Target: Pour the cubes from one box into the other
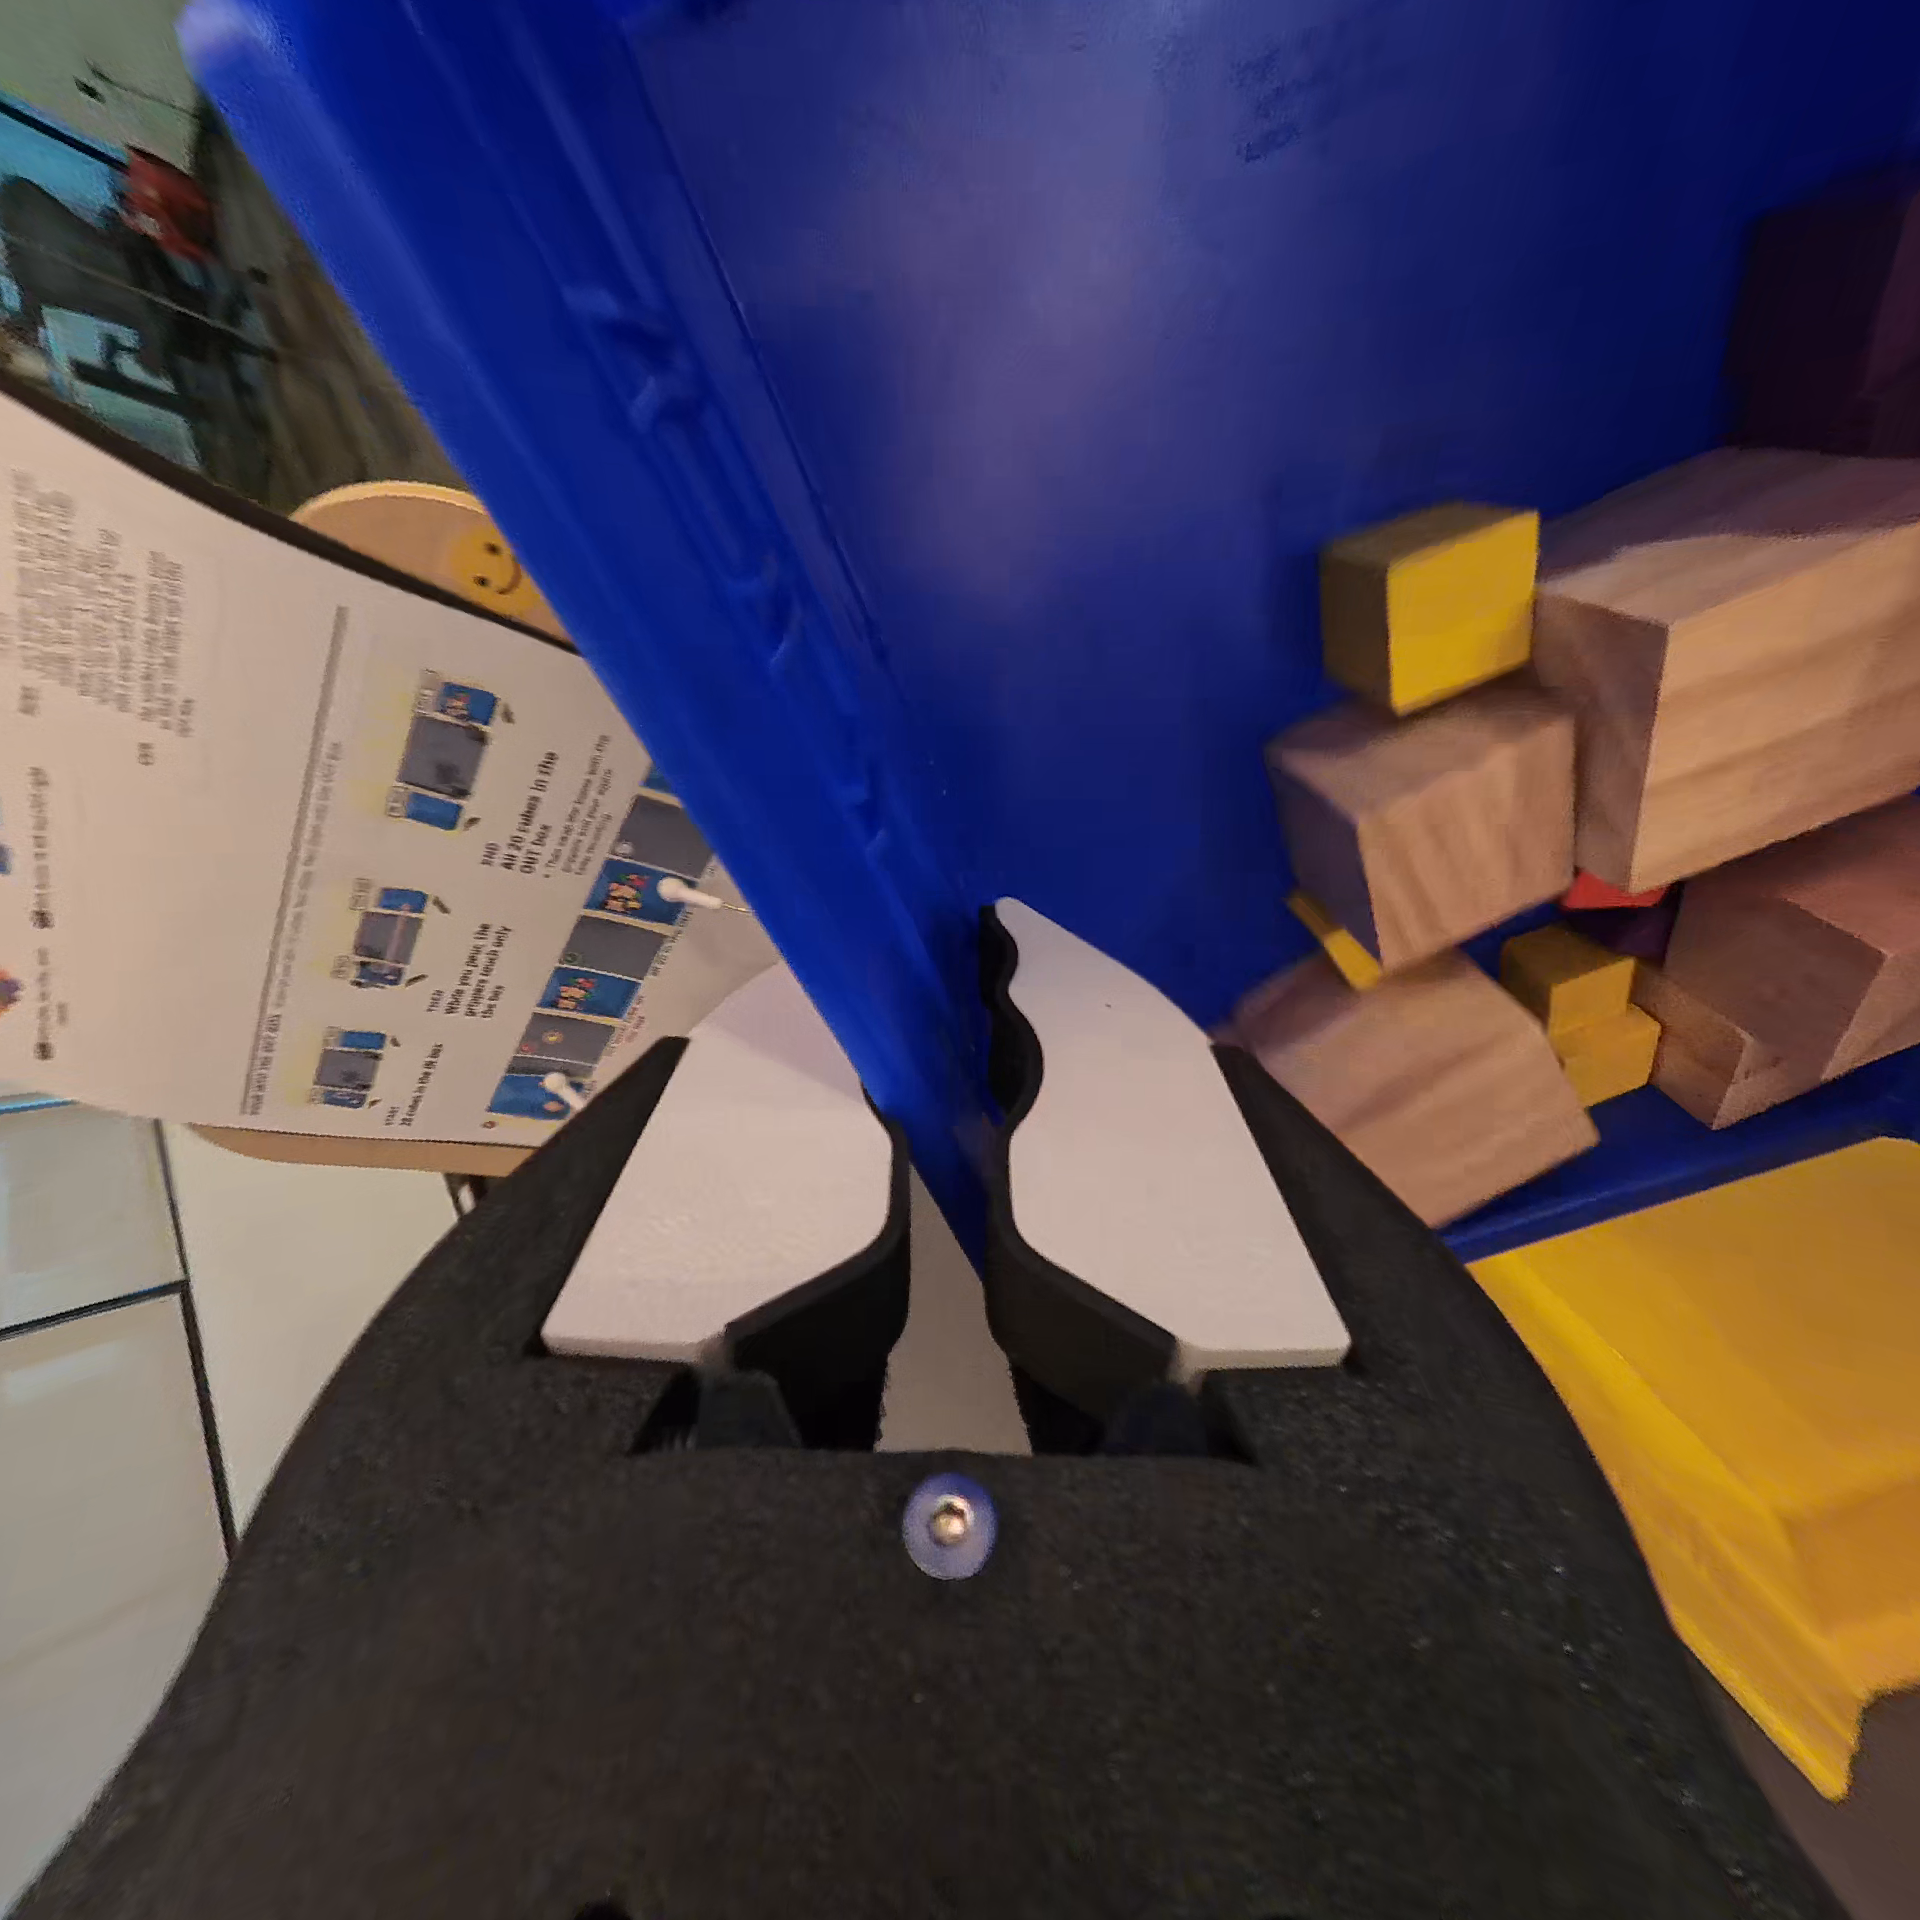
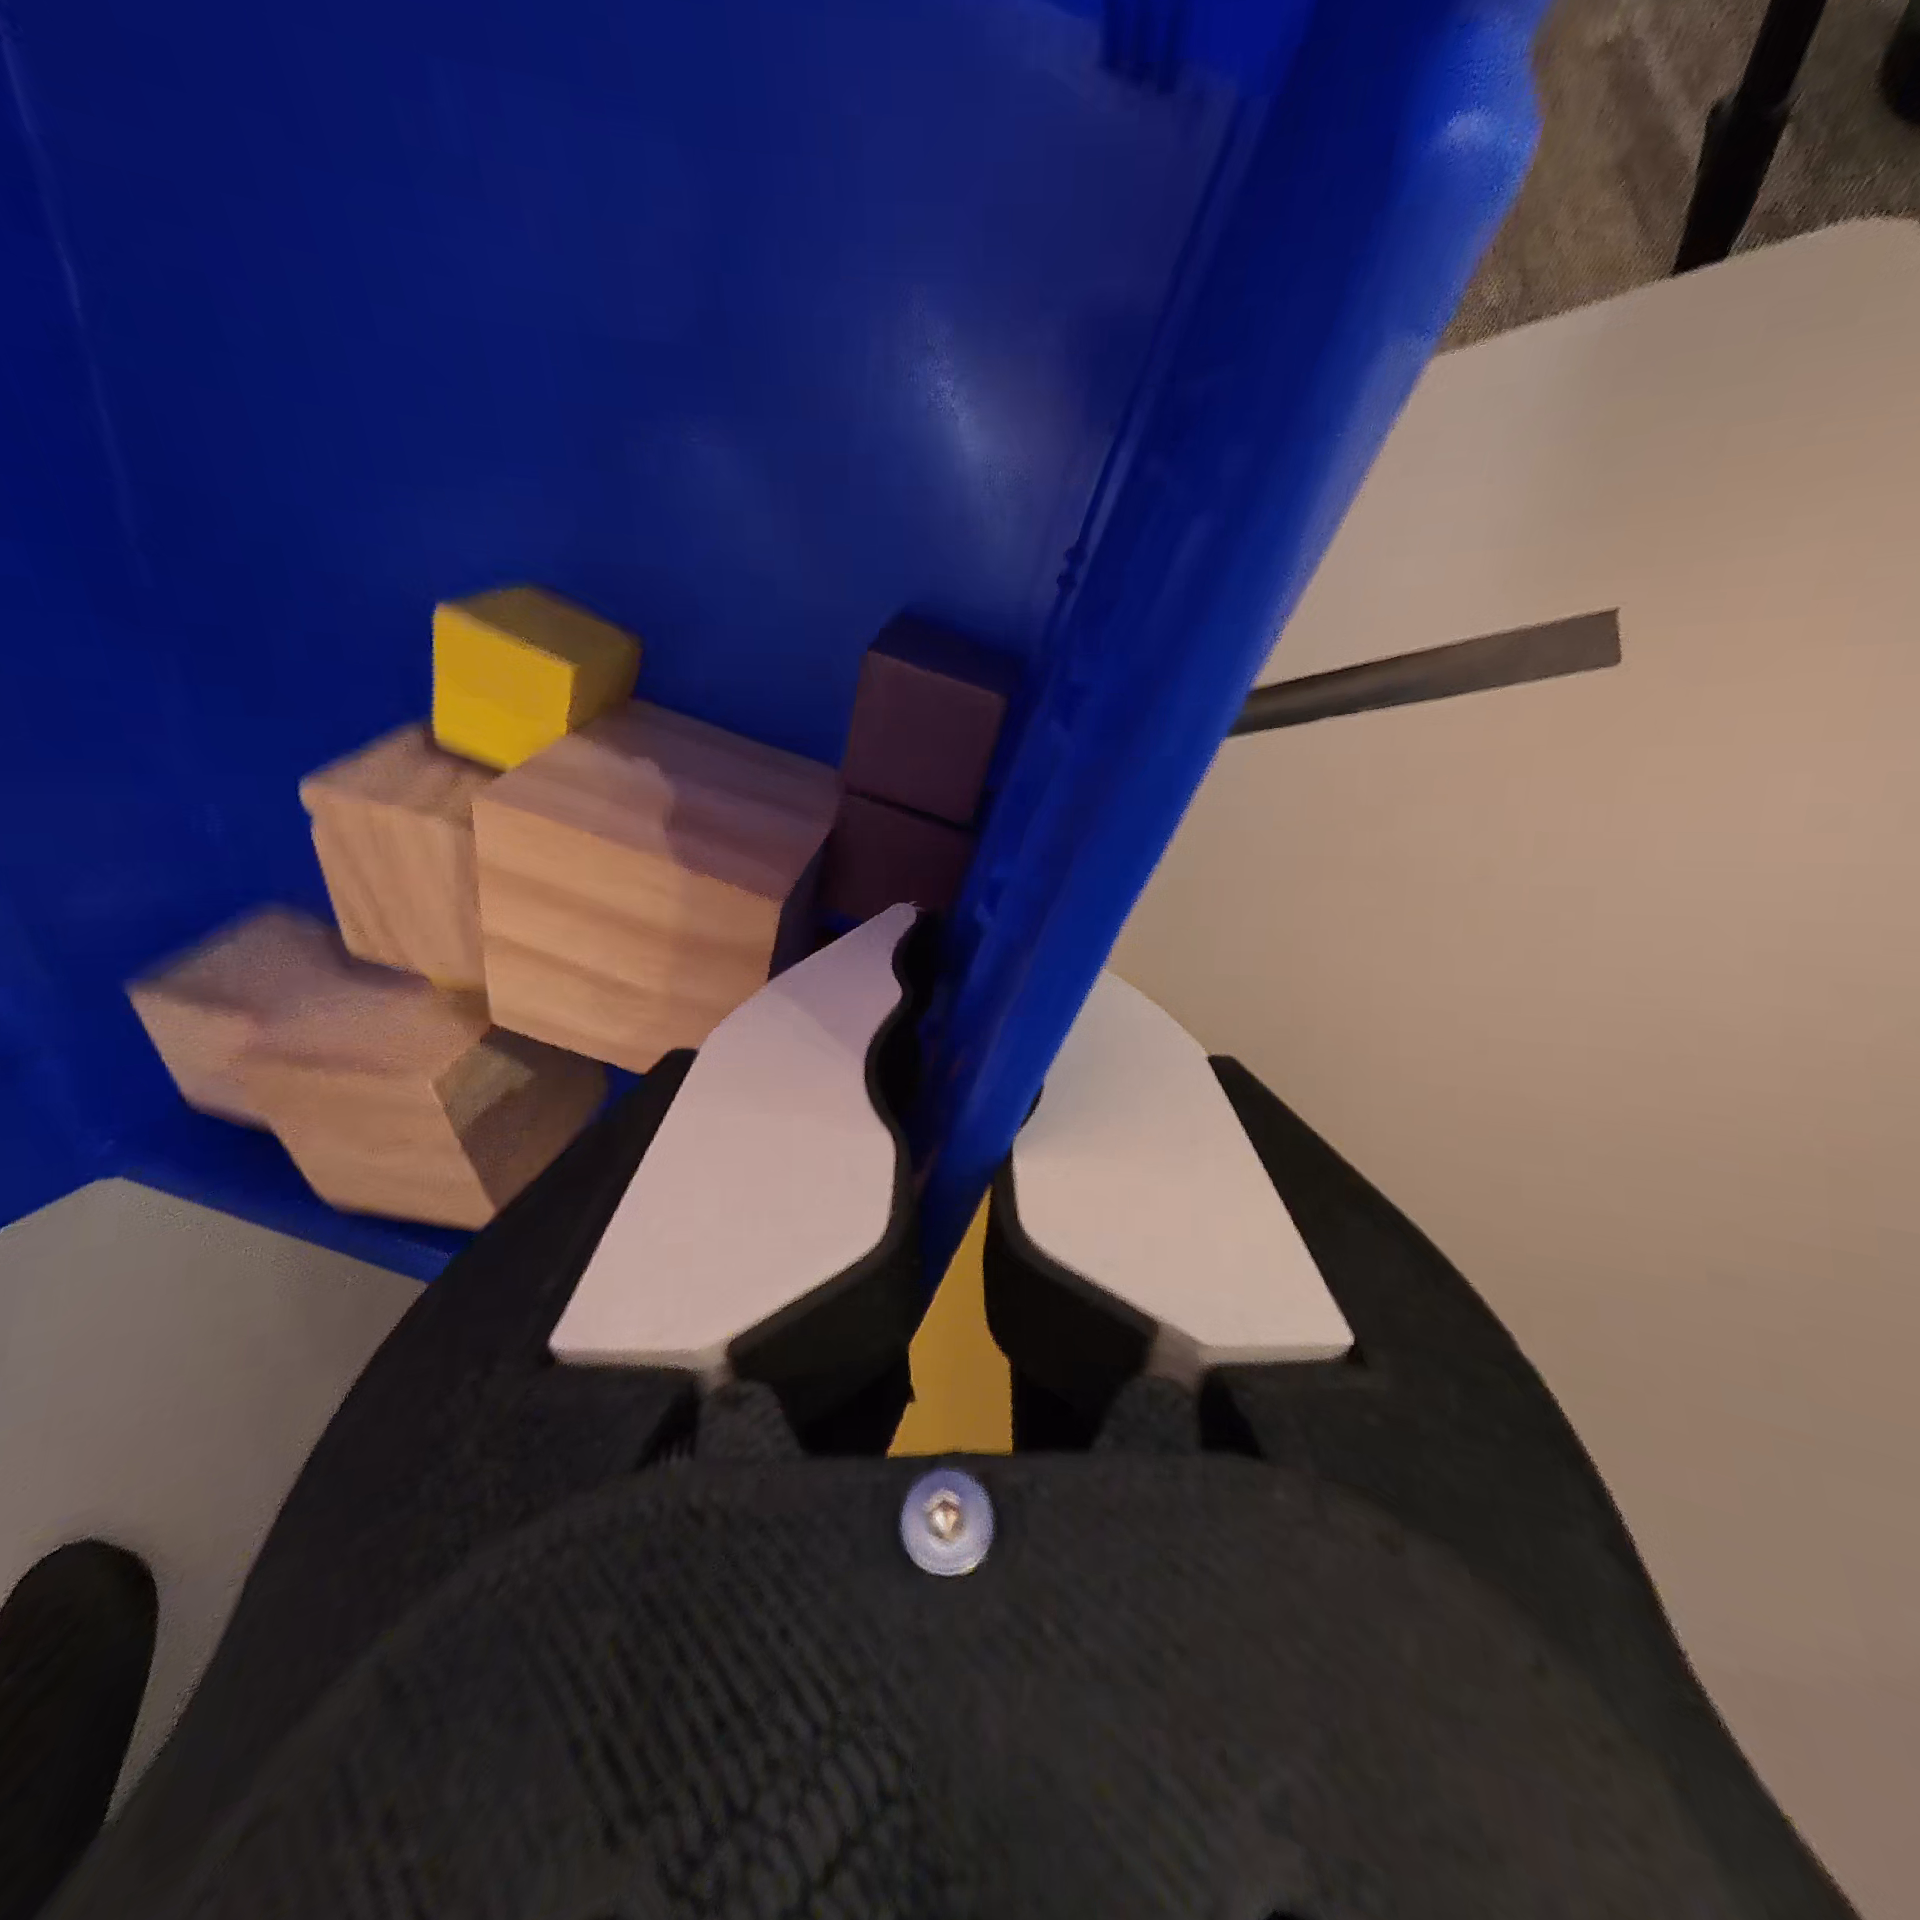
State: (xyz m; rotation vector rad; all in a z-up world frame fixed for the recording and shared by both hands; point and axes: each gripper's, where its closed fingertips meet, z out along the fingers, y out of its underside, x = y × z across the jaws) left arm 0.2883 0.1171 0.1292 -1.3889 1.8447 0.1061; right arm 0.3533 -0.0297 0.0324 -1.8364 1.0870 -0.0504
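A blue plastic box [image 1: 1091,468] is tipped steeply. My left gripper [image 1: 940,1049] is shut on its left side wall, one finger inside and one outside. My right gripper [image 2: 961,1049] is shut on the opposite side wall of the box [image 2: 623,364]. Several cubes lie piled against the lowered edge of the box: plain wooden ones [image 1: 1423,821] [image 2: 634,883], small yellow ones [image 1: 1439,603] [image 2: 520,675], dark purple ones [image 2: 925,717] and a red one [image 1: 1605,891]. They look blurred. A yellow surface [image 1: 1704,1382] lies below the box edge; a strip of it shows between my right fingers [image 2: 956,1340].
A printed instruction sheet [image 1: 239,831] on a round wooden board [image 1: 416,520] stands to the left. A pale table top [image 2: 1507,987] lies to the right, with a dark gap [image 2: 1434,665] across it. A black object [image 2: 62,1714] sits at the lower left.
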